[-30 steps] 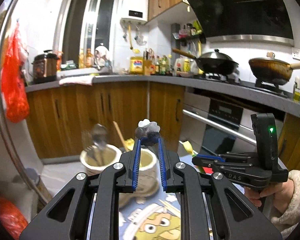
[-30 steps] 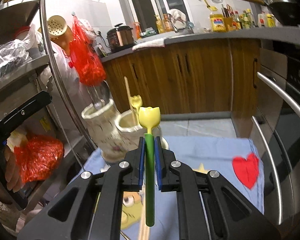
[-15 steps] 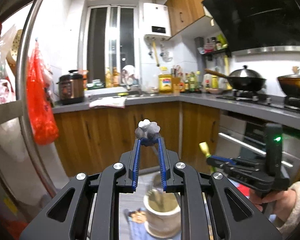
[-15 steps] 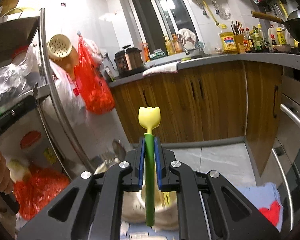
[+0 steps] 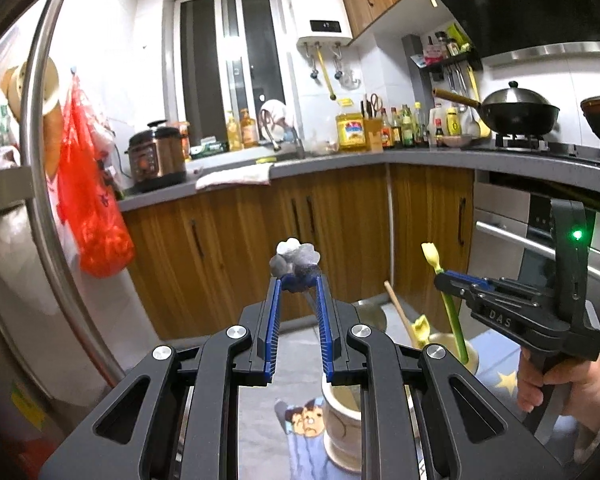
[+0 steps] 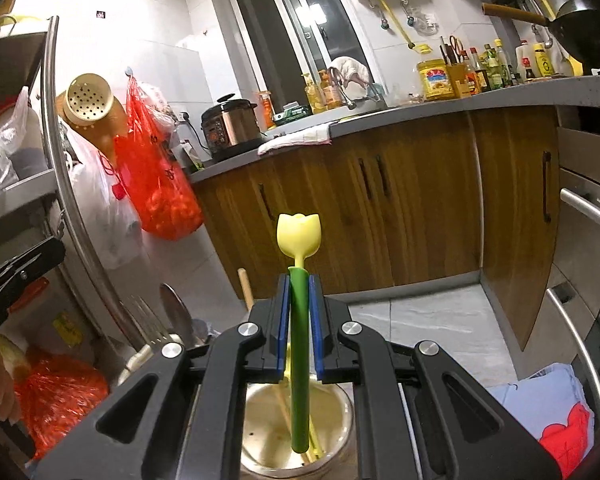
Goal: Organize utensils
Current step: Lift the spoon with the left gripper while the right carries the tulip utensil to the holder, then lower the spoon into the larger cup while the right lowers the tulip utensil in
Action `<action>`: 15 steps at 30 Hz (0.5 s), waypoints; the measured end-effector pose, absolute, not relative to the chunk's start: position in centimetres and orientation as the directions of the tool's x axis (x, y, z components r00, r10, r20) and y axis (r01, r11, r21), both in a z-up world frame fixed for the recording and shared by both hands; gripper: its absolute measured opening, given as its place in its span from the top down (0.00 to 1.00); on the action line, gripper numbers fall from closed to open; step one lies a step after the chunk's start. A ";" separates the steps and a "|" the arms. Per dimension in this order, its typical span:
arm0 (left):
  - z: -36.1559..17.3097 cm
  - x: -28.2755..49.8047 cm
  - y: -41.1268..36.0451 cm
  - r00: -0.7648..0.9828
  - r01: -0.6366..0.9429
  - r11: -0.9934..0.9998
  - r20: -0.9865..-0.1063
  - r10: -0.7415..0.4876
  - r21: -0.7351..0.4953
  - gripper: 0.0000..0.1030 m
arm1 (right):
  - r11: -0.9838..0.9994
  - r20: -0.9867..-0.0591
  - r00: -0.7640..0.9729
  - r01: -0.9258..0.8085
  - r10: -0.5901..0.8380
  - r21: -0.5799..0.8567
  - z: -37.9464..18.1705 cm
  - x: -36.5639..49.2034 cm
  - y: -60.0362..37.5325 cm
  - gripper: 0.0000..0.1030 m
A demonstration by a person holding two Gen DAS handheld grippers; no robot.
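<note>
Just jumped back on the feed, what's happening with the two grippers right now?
A person is sorting utensils into cream holders. The right gripper is shut on a green-handled utensil with a yellow tulip top, its lower end hanging over the open mouth of a holder that already has chopsticks in it. The left gripper is shut on a utensil with a grey-and-white flower-shaped end, above another holder. Neither utensil is released yet.

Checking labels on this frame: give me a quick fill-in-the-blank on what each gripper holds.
1. The right gripper is shut on a utensil with a ____ handle.
2. That tulip utensil hangs above a cream ____.
3. The left gripper holds a piece with a ____-shaped end.

Missing: green; holder; flower
</note>
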State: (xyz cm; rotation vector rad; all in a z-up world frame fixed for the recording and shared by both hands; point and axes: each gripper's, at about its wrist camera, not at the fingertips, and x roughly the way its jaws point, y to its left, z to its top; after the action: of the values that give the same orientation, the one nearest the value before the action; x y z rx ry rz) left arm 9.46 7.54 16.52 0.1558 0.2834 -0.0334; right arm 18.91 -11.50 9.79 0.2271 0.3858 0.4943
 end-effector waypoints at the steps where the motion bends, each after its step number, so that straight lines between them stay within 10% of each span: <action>1: 16.2 9.4 7.6 0.958 0.057 0.988 -0.287 -0.014 0.141 0.82 | 0.859 -0.306 0.811 -0.416 0.498 0.298 9.5 18.9 -11.5 0.91; 15: 13.4 8.5 7.1 0.935 0.092 0.992 -0.351 -0.055 0.091 0.82 | 0.866 -0.390 0.773 -0.444 0.500 0.231 6.6 16.7 -11.7 0.91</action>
State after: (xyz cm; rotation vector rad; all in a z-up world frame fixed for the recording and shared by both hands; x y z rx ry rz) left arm 8.50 7.14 13.36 0.1064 0.3552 -0.0754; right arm 16.67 -11.73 6.64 0.1286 0.4584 0.5127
